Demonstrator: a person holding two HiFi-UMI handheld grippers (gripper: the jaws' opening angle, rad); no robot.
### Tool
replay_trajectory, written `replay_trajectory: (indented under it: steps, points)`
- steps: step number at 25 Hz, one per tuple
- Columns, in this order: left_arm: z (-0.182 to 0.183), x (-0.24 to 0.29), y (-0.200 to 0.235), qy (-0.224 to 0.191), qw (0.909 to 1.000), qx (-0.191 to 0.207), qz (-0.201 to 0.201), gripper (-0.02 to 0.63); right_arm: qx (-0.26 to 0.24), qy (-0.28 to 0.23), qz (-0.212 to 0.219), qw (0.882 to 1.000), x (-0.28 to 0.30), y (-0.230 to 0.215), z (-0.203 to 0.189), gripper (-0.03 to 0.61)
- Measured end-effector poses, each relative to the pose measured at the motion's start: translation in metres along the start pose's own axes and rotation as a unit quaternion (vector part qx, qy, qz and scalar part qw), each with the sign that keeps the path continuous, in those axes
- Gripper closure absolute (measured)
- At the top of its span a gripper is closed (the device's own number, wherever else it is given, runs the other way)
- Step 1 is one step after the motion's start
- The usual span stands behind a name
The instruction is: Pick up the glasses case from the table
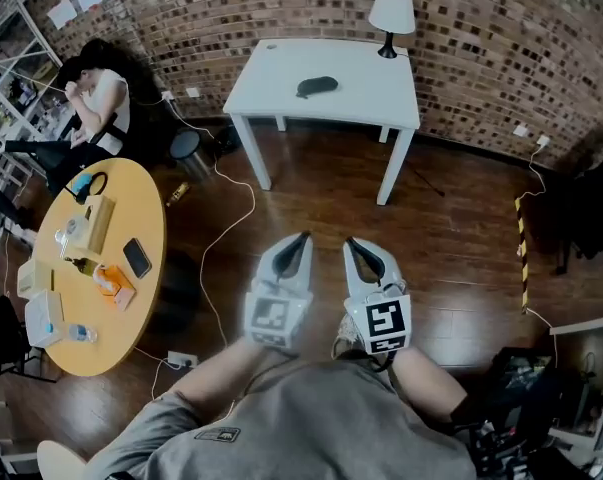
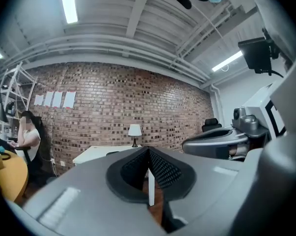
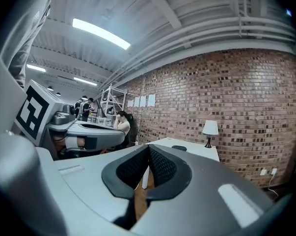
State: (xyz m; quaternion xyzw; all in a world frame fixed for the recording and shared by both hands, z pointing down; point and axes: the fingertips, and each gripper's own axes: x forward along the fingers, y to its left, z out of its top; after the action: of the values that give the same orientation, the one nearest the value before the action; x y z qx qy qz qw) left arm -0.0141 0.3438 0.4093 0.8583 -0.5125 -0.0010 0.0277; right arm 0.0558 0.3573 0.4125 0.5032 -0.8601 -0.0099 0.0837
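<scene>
- The dark oval glasses case [image 1: 317, 86] lies near the middle of the white rectangular surface [image 1: 366, 93] against the brick wall [image 1: 481, 58].
- The left gripper [image 1: 301, 238] and right gripper [image 1: 353, 242] hover side by side over the wooden floor [image 1: 451, 258], well apart from the case.
- Both pairs of fingers are clenched together on nothing.

Bare wood floor [image 1: 311, 198] lies open in front of the white table [image 1: 361, 93]. The tabletop is mostly free. Only a lamp [image 1: 391, 13] stands at its back right corner, well apart from the case [image 1: 317, 87] near the middle. At left, a cable [image 1: 251, 206] trails across the floor beside a cluttered round table [image 1: 131, 198].
</scene>
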Motion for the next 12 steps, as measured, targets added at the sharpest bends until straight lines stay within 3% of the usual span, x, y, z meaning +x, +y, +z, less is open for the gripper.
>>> replay_trajectory:
  steps: [6,9,12]
  points:
    - [0.008,0.086,0.016,-0.015,0.9996,0.008,0.021,0.612,-0.006,-0.008,0.016,1.000,0.051,-0.069,0.004,0.563]
    - [0.021,0.124,0.023,-0.047,0.9984,-0.011,0.031,0.612,-0.012,-0.007,0.023,1.000,0.078,-0.098,0.006,0.565]
    - [0.022,0.149,0.033,-0.031,0.9988,0.005,0.038,0.612,-0.011,-0.002,0.035,0.999,0.101,-0.113,0.006,0.563]
